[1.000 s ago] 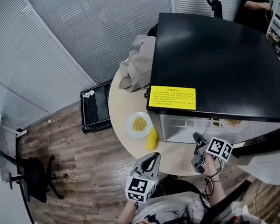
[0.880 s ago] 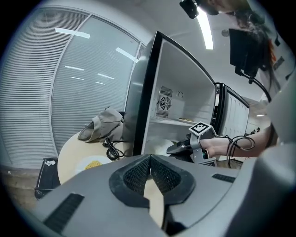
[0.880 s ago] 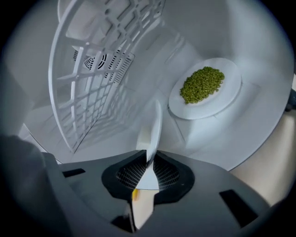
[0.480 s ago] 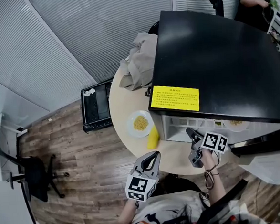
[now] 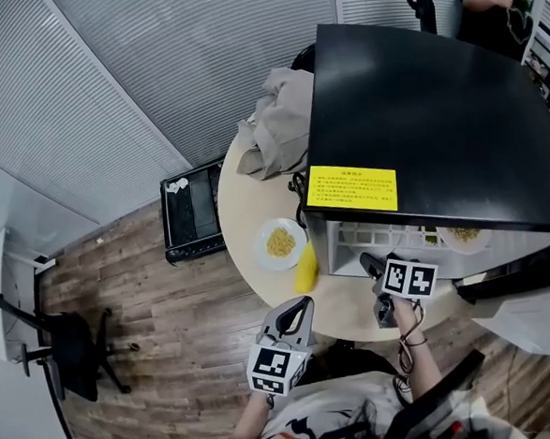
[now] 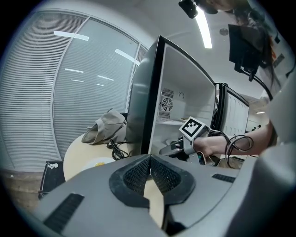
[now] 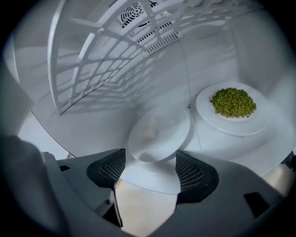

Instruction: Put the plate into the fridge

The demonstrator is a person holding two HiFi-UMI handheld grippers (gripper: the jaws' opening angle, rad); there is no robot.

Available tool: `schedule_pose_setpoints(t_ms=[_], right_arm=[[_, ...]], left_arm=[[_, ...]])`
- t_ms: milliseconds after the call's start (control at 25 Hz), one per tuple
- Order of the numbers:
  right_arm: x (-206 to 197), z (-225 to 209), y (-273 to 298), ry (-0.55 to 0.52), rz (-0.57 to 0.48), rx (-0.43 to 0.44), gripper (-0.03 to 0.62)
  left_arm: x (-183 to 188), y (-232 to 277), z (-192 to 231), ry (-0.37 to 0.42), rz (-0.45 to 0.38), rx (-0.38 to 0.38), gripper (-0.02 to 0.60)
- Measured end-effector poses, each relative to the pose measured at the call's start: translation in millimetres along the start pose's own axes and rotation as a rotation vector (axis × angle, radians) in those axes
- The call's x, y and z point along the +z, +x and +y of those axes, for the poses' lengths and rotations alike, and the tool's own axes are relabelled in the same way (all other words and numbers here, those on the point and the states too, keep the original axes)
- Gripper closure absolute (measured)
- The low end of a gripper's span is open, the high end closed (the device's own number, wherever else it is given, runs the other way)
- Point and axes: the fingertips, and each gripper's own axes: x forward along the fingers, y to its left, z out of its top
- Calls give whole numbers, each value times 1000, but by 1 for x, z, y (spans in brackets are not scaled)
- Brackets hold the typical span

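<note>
Black box-shaped fridge: door open, stands on round beige table.
White round plate: lies on the fridge floor, just ahead of the jaws.
Right gripper: jaws just opened, pads clear of the plate. It has rolled since a second ago. Placement judged done.
Left gripper: clenched, empty.

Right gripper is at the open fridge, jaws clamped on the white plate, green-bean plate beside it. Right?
No, the right gripper is not clamped. Its jaws have just been opening and stand apart, the white plate lying free, its near rim between them, as the right gripper view shows. The green-bean plate does sit beside it in the fridge.
</note>
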Motion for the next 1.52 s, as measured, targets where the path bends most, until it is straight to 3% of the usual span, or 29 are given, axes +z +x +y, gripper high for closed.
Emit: schedule_pose_setpoints(t_ms=[200, 560, 1000, 1520], right_arm=[[-4, -1, -5, -137, -5, -109, 238], [-8, 29, -25, 51, -42, 65, 238], [-20, 60, -75, 95, -143, 137, 240], [-76, 110, -118, 201, -205, 214, 246]], left_arm=[[4, -7, 8, 4, -16, 13, 571], [3, -16, 10, 1, -25, -11, 571], [-2, -35, -1, 23, -43, -80, 571], [-16, -85, -11, 58, -55, -149, 571]])
